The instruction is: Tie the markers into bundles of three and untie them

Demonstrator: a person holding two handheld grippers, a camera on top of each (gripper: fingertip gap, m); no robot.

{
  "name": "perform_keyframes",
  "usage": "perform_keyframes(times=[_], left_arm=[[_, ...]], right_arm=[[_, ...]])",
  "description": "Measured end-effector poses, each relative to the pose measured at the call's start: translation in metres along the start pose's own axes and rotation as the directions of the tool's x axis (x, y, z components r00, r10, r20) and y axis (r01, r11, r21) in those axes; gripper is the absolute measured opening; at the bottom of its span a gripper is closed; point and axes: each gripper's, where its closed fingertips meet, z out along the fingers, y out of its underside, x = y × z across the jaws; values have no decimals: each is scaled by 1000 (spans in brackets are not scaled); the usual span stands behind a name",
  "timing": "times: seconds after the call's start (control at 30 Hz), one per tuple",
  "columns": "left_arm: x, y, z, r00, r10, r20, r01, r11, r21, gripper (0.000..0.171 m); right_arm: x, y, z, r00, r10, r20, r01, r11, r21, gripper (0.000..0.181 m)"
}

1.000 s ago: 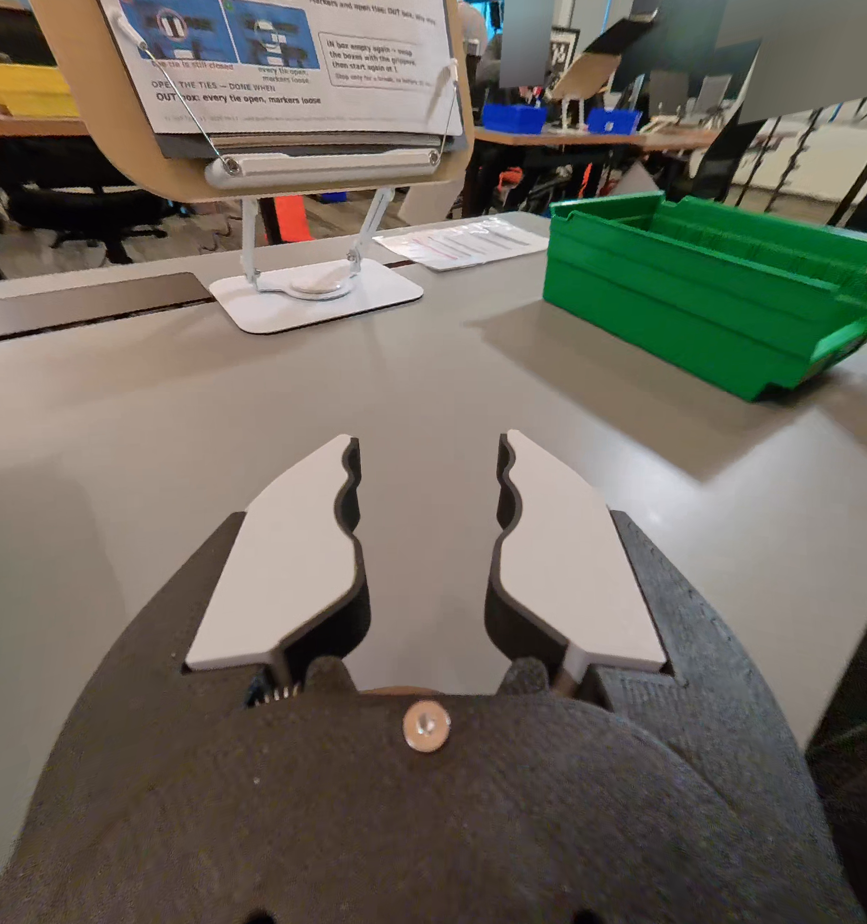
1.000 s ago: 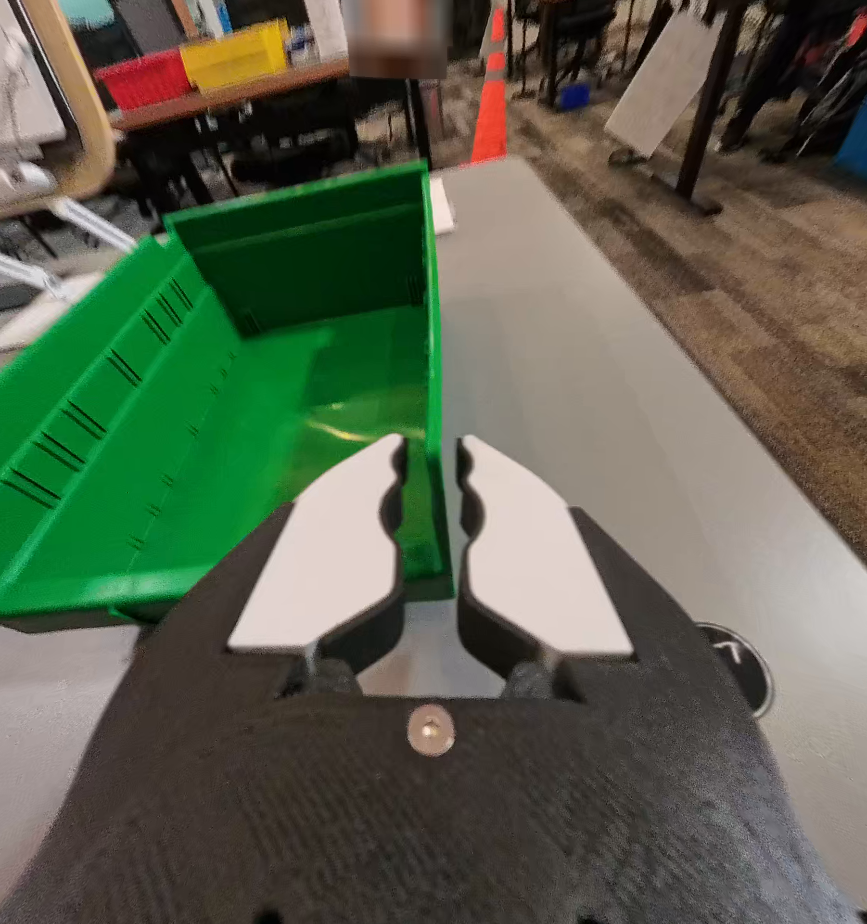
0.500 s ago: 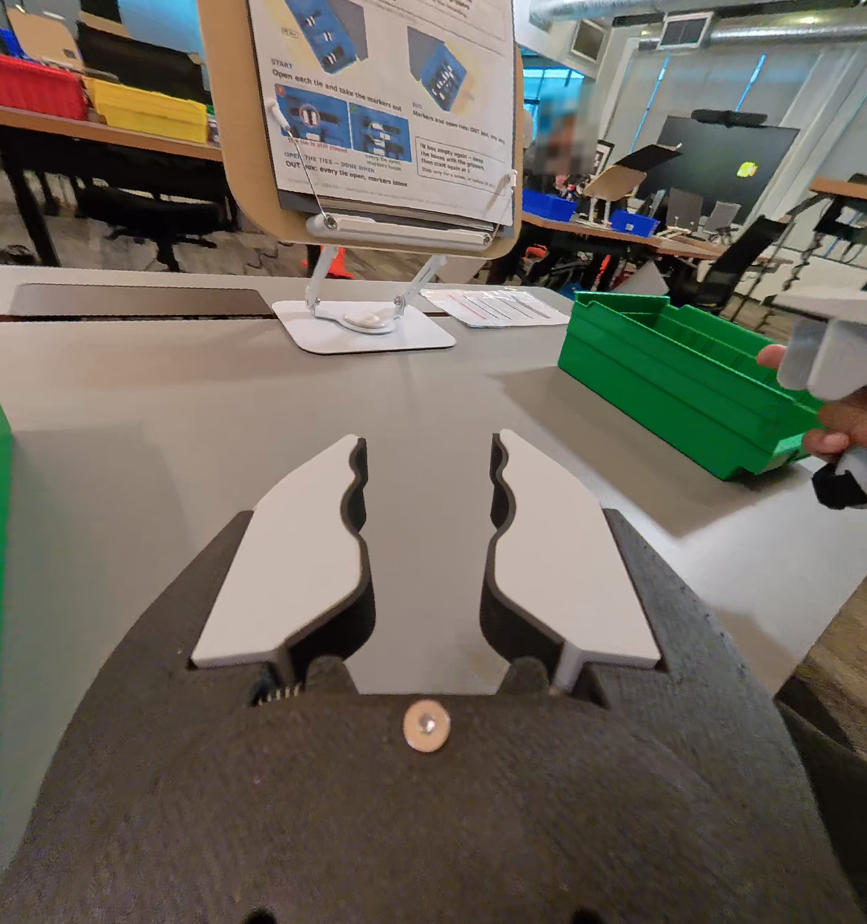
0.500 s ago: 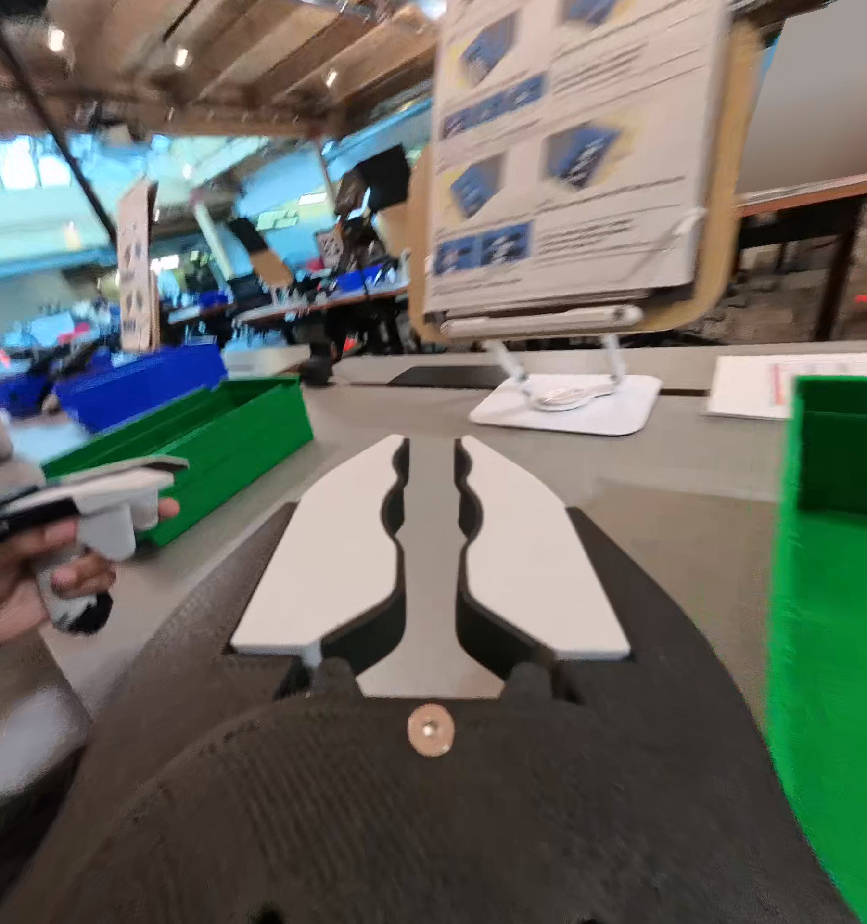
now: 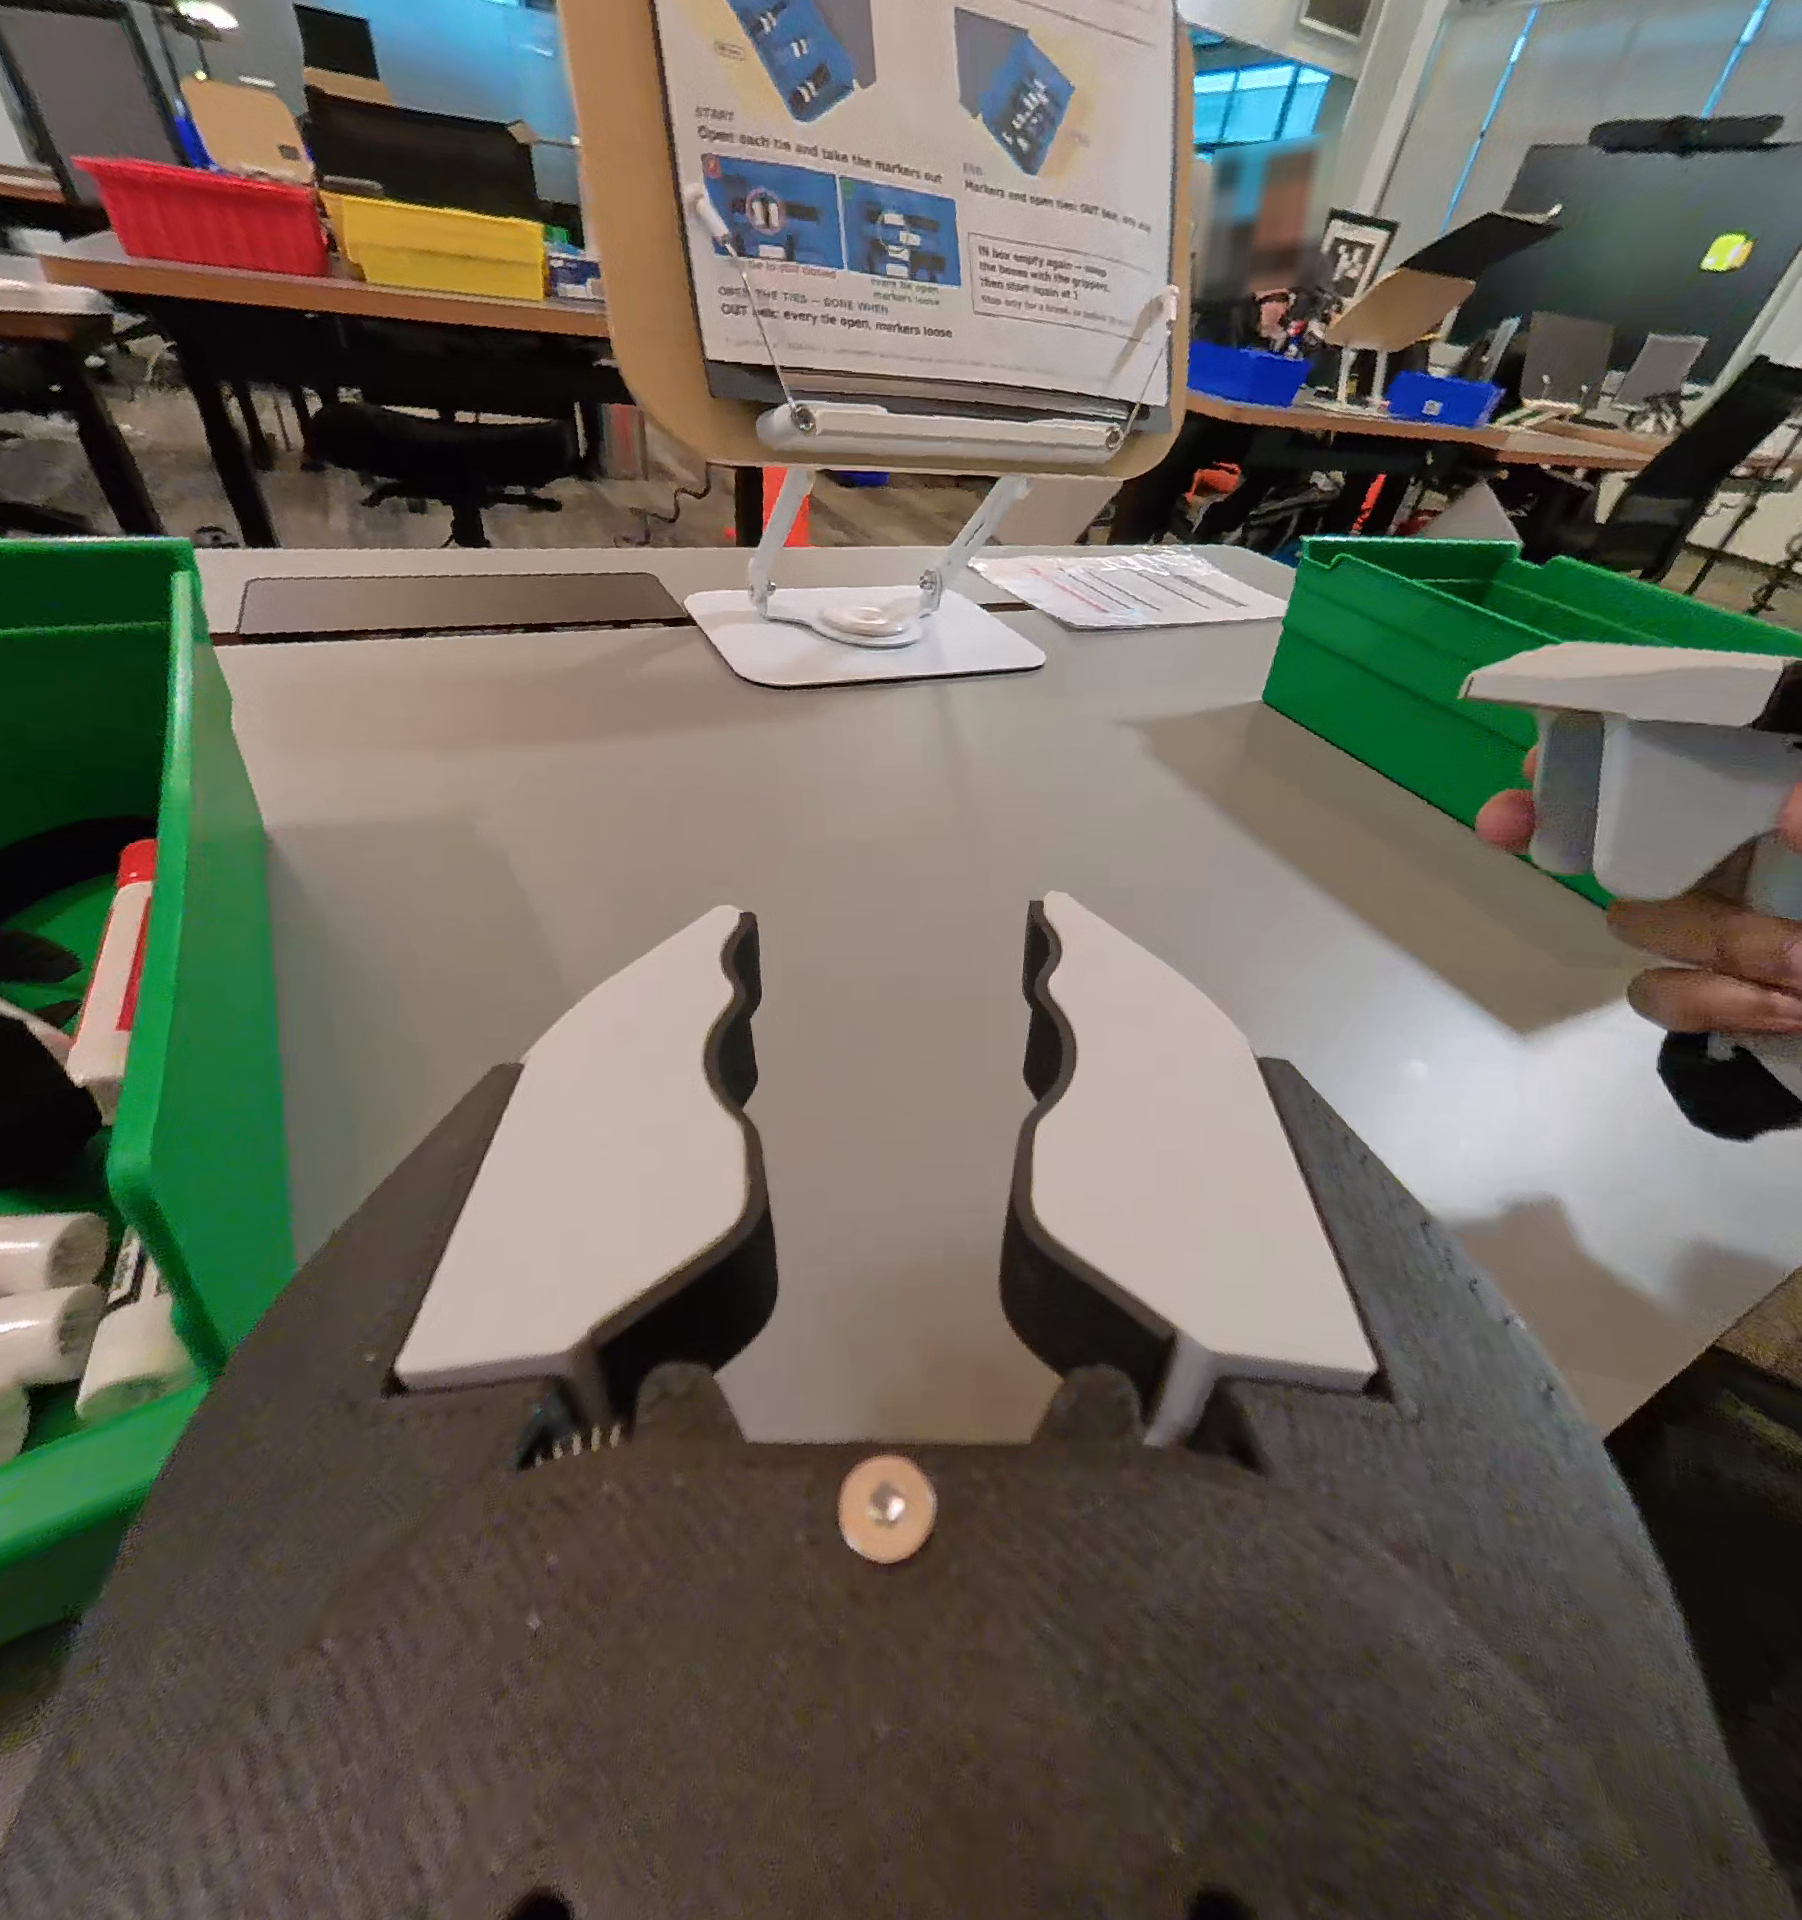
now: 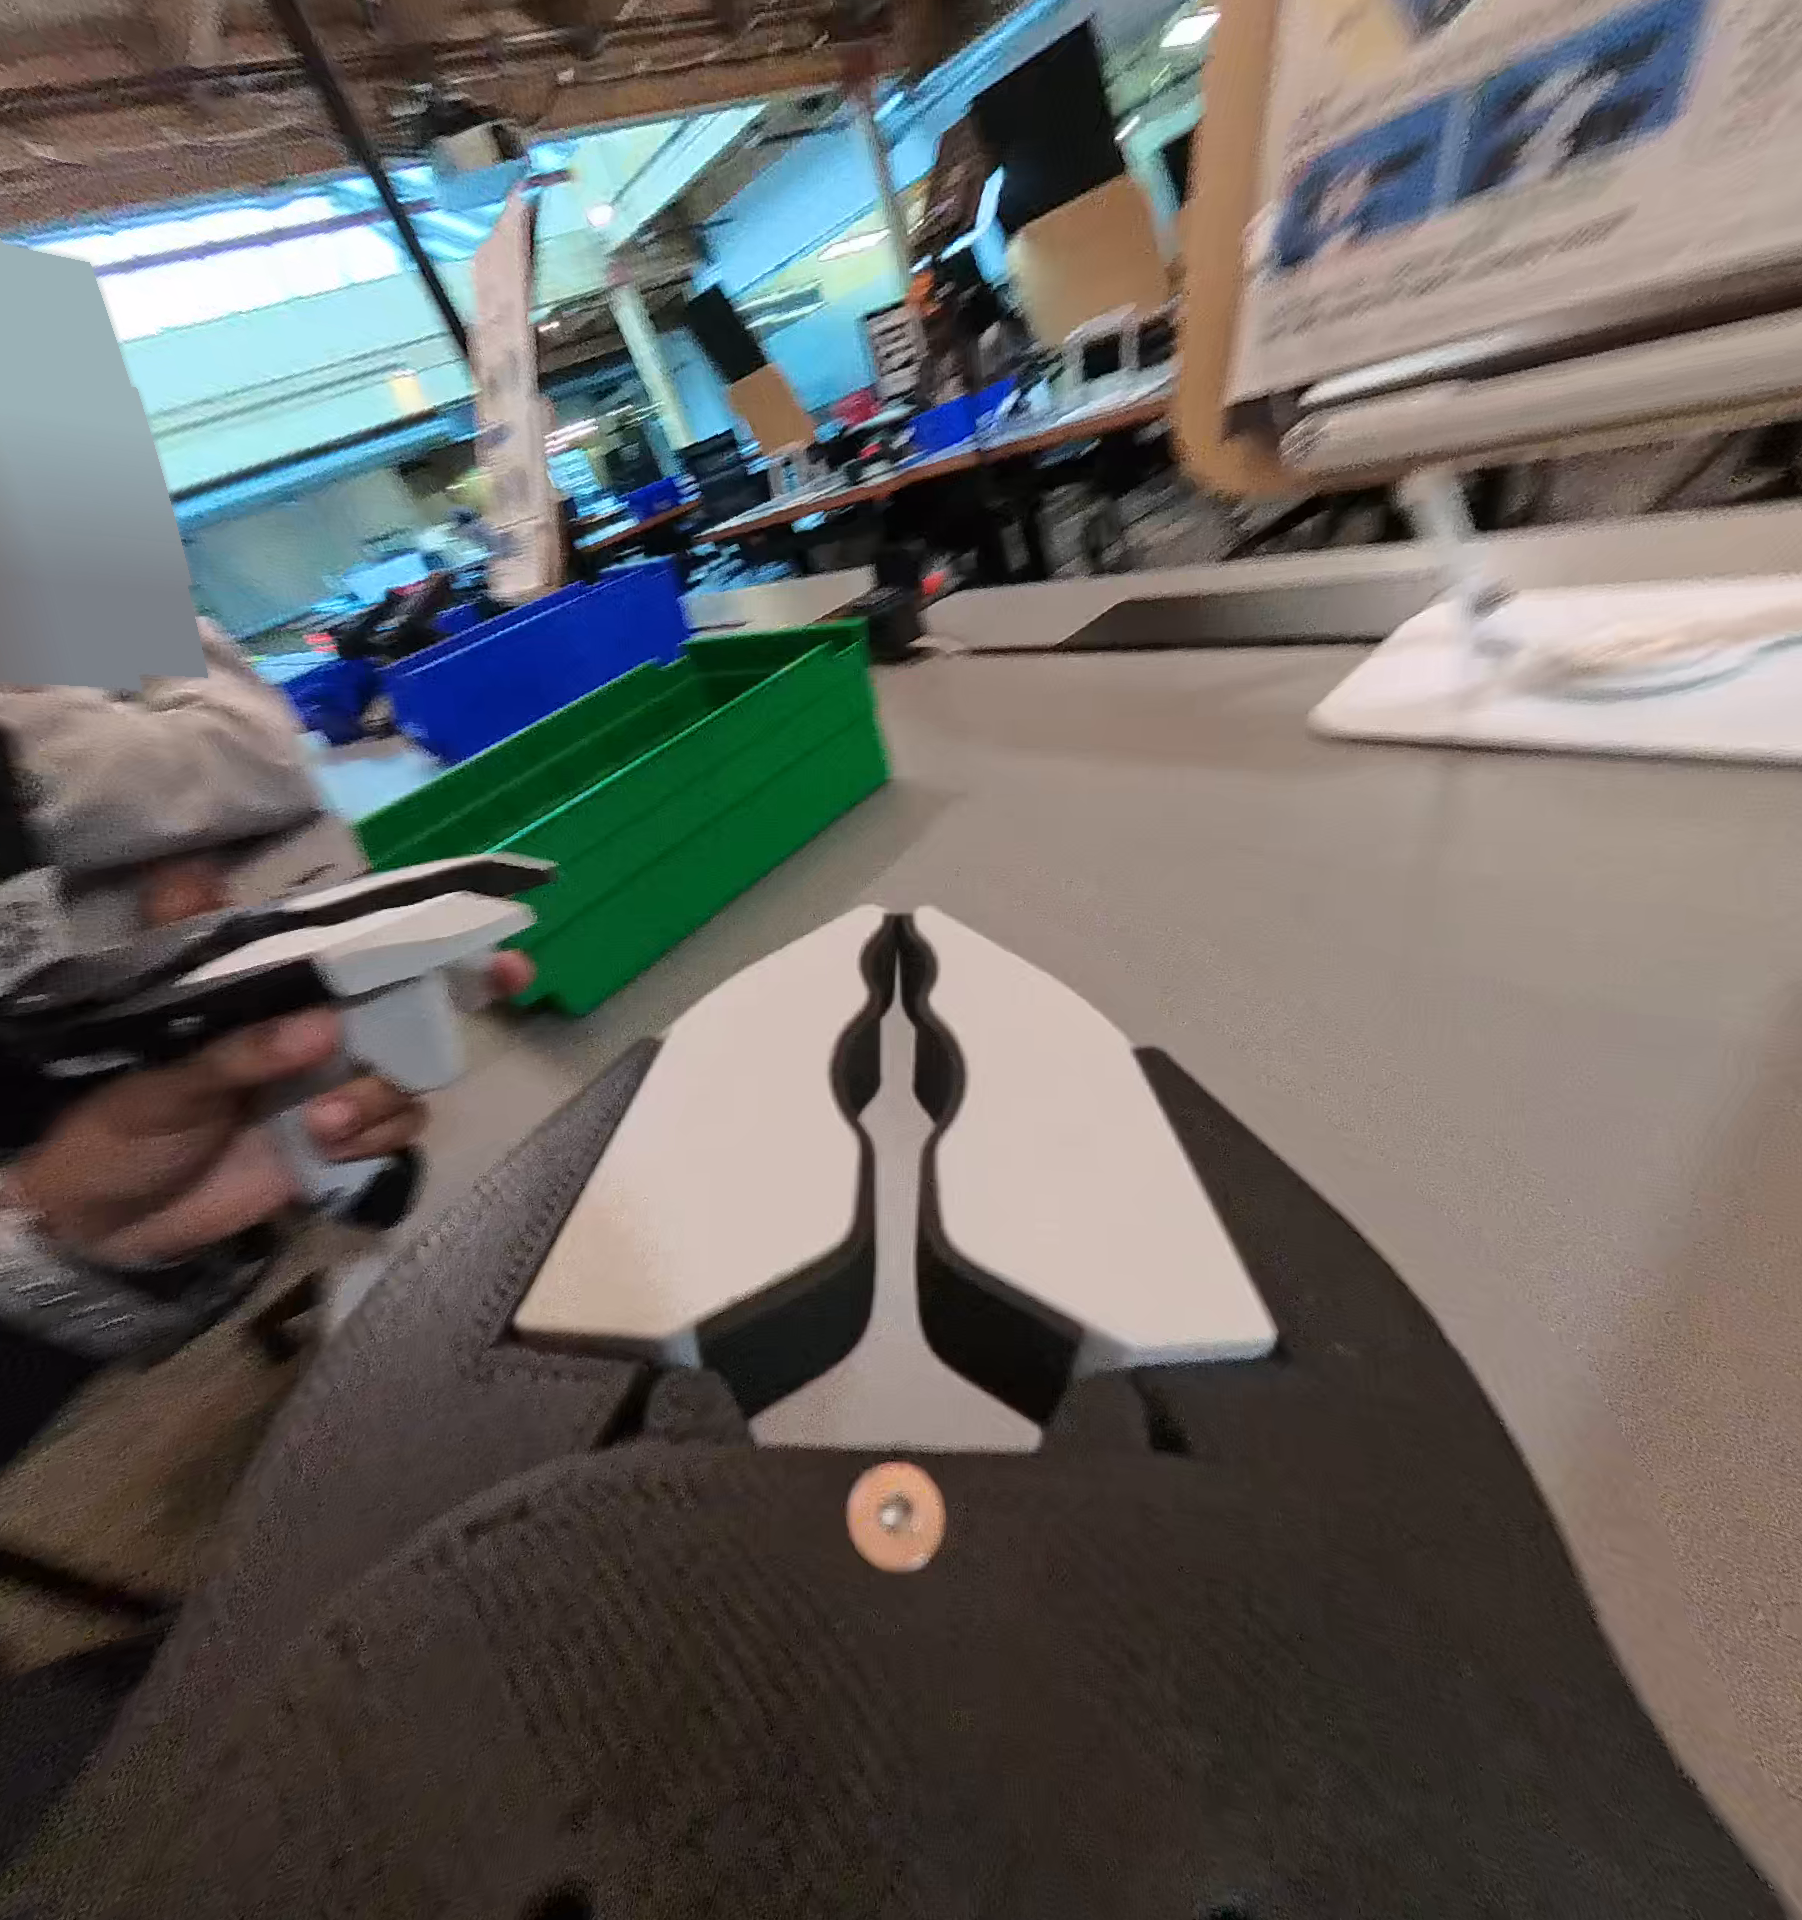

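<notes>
My left gripper [image 5: 886, 914] is open with nothing between its fingers, held over the grey table [image 5: 876, 790]. A green bin [image 5: 201, 935] at its left holds several white markers [image 5: 14, 1340] and black ties. Another green bin [image 5: 1416, 665] stands at the right, and my right gripper [image 5: 1645, 727] shows in a hand in front of it. In the right wrist view my right gripper [image 6: 899, 920] is shut, its fingertips touching with nothing between them. It points over the table toward the left green bin [image 6: 668, 790]. The left gripper [image 6: 429, 914] shows there, held in a hand.
A document stand [image 5: 876, 623] with a printed sheet stands at the table's back centre. A paper sheet [image 5: 1125, 587] lies beside it. A dark strip [image 5: 450, 603] runs along the back. A person's hands hold both grippers. Other tables with red, yellow and blue bins lie beyond. Tip to tip, the grippers are about 20 cm apart.
My right gripper swung from the right green bin toward the left and its fingers came together on nothing. My left gripper turned left, bringing the bin of markers into view.
</notes>
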Motion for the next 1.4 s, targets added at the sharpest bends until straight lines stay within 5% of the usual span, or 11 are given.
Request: perform_keyframes(times=[0.17, 0.3, 0.47, 0.7, 0.97, 1.17, 1.4], left_arm=[[41, 10, 11, 941, -59, -334, 50, 998, -36, 63], [41, 4, 22, 931, -145, -335, 141, 989, -37, 66], [70, 8, 26, 951, 9, -310, -13, 1000, -11, 64], [103, -7, 32, 889, -44, -455, 55, 998, 10, 67], [79, -26, 58, 906, -173, -386, 195, 981, 20, 66], [91, -17, 72, 912, -110, -395, 115, 993, -11, 66], [94, -5, 68, 919, -65, -389, 52, 998, -42, 66]], right_arm=[[-40, 3, -2, 976, 132, 172, -132, 991, -13, 0], [-31, 13, -5, 988, -43, 145, 50, 998, -45, 0], [-20, -7, -24, 984, -105, 141, 99, 994, 53, 0], [2, 9, -50, 983, -172, -60, 170, 985, -38, 5], [26, 23, -53, 883, -353, -310, 333, 936, -116, 24], [14, 24, -19, 950, -212, -228, 200, 977, -72, 41], [20, 30, -40, 913, -340, -226, 318, 939, -127, 41]])
